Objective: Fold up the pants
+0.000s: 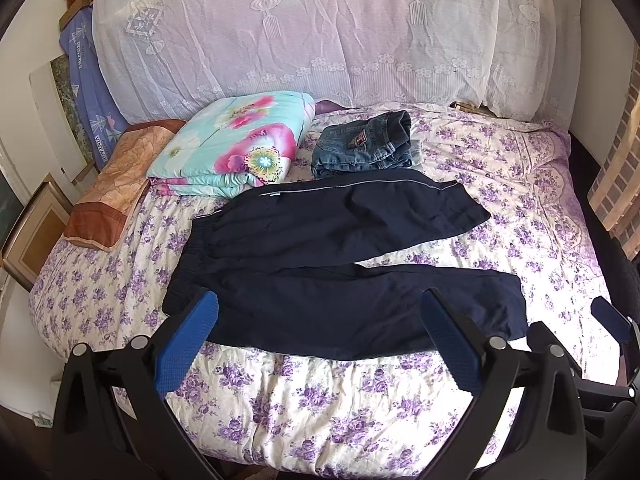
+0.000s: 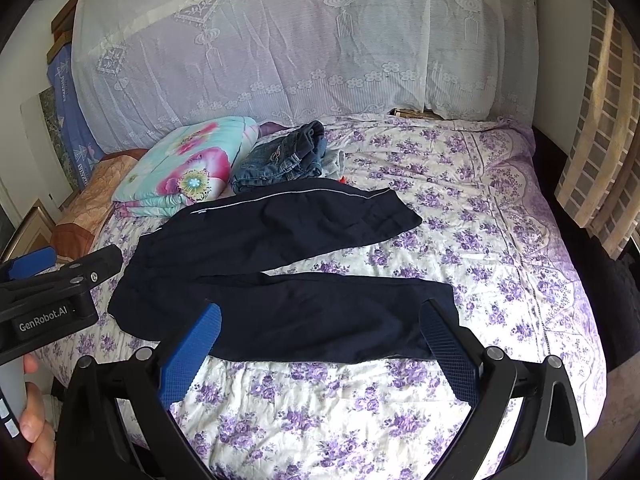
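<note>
L gripper (image 1: pixel 318 300) & R gripper (image 2: pixel 320 312): jaws wide apart, holding nothing.

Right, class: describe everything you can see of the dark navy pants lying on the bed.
The navy pants lie flat on the floral bedspread, unfolded, legs spread in a V pointing right, gathered elastic waistband at left. The fabric looks thin, matte and slightly creased; a pale piping line runs along the far leg's outer seam. The far leg meets the folded jeans. Neither tool touches them.

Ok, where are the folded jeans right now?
In both views the folded jeans sit toward the back of the bed, just right of the floral quilt and directly behind the spread navy pants.
</note>
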`<state>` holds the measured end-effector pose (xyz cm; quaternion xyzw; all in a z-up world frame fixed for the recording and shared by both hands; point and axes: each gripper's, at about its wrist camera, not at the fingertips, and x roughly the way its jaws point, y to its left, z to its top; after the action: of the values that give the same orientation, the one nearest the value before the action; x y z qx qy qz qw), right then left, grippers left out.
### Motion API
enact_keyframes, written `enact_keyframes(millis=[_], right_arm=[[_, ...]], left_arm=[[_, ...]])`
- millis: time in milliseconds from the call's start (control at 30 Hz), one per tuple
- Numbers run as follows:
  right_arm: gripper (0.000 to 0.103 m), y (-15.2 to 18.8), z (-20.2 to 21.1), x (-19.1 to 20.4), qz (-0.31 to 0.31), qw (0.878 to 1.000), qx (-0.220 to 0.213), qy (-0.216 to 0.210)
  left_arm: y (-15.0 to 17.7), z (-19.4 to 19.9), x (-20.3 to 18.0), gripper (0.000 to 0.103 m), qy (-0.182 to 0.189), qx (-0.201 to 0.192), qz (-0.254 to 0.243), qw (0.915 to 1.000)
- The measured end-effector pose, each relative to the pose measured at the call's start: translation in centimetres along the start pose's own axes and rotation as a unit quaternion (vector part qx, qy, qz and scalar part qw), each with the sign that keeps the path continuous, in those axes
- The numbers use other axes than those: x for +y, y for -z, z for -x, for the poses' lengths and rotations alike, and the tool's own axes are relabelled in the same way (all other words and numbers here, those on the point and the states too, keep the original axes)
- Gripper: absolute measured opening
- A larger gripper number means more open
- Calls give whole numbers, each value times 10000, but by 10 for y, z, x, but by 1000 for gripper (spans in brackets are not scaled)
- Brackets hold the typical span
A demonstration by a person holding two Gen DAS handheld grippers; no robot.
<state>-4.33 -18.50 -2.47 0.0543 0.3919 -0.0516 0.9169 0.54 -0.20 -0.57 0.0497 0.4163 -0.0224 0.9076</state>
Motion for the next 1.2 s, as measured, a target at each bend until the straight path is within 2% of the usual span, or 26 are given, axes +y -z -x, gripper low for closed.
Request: enact_keyframes(millis=[1200], right_arm=[[99,5,-6,11,88,9999,80,-81]], left_arm=[[13,-6,6,99,2,49,78,10000]])
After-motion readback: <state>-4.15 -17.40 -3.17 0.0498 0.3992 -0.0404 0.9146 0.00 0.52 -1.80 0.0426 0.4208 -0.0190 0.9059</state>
